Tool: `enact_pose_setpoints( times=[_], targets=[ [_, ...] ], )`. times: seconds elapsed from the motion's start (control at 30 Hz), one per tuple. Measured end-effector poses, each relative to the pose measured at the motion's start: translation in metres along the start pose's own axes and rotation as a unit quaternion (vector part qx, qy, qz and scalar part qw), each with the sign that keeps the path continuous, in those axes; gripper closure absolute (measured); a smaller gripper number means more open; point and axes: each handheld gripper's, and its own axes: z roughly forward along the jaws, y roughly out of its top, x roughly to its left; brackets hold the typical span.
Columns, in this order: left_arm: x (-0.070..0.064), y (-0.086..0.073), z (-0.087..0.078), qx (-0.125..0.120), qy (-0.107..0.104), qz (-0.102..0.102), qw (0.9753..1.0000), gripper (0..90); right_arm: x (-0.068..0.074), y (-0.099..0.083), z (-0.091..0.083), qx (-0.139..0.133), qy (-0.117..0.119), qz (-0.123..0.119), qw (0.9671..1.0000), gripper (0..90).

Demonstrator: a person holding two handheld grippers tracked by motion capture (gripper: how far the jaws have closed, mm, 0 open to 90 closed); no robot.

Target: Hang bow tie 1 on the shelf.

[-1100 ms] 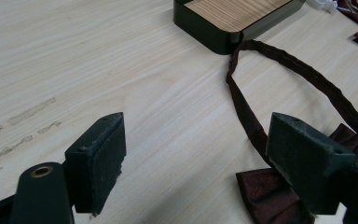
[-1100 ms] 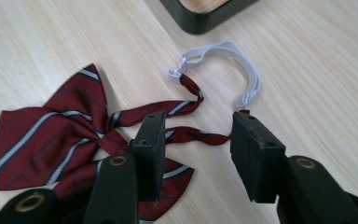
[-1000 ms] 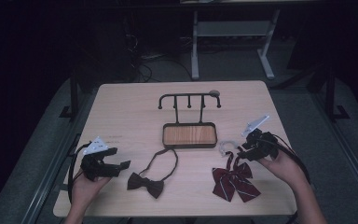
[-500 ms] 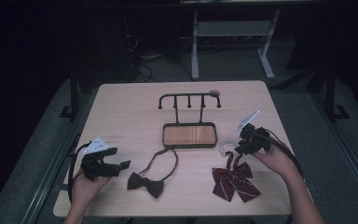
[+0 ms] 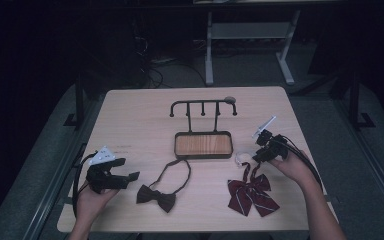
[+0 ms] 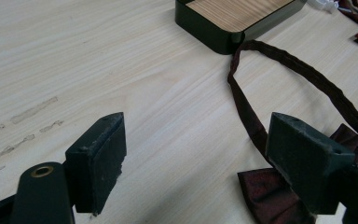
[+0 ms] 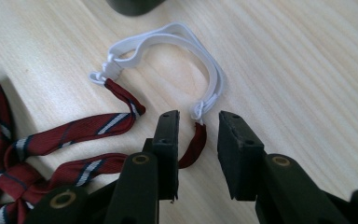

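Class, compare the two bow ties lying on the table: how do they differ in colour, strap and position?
The striped bow tie is red with pale stripes; the plain bow tie is dark maroon, unpatterned. The striped one ends in a white elastic strap; the plain one has a self-coloured fabric loop. The right gripper straddles the striped one's strap; the left gripper sits beside the plain one. Both lie flat.

Dark room, grey floor (image 5: 40, 165) (cables trailing), white table frame (image 5: 250, 35) behind
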Motion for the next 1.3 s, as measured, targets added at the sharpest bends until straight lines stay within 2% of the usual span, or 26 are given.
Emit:
enact_pose_setpoints(
  times=[0.43, 0.9, 1.03, 1.3],
  targets=[
    [0.000, 0.000, -0.001, -0.003, 0.000, 0.001, 1.0000, 20.1, -0.002, 0.002, 0.008, 0.020, -0.006, 0.002, 0.9998, 75.4],
    [0.000, 0.001, -0.001, 0.002, 0.001, 0.008, 1.0000, 20.6, 0.000, 0.003, 0.011, 0.034, -0.019, -0.009, 0.9992, 80.8],
    [-0.001, 0.001, -0.002, -0.001, 0.002, 0.004, 1.0000, 20.6, 0.001, 0.003, 0.011, 0.034, -0.015, -0.013, 0.9992, 85.1],
    [-0.001, 0.001, -0.001, 0.002, 0.002, 0.007, 1.0000, 20.6, 0.003, 0.001, 0.003, 0.022, 0.003, -0.014, 0.9997, 86.2]
  ],
)
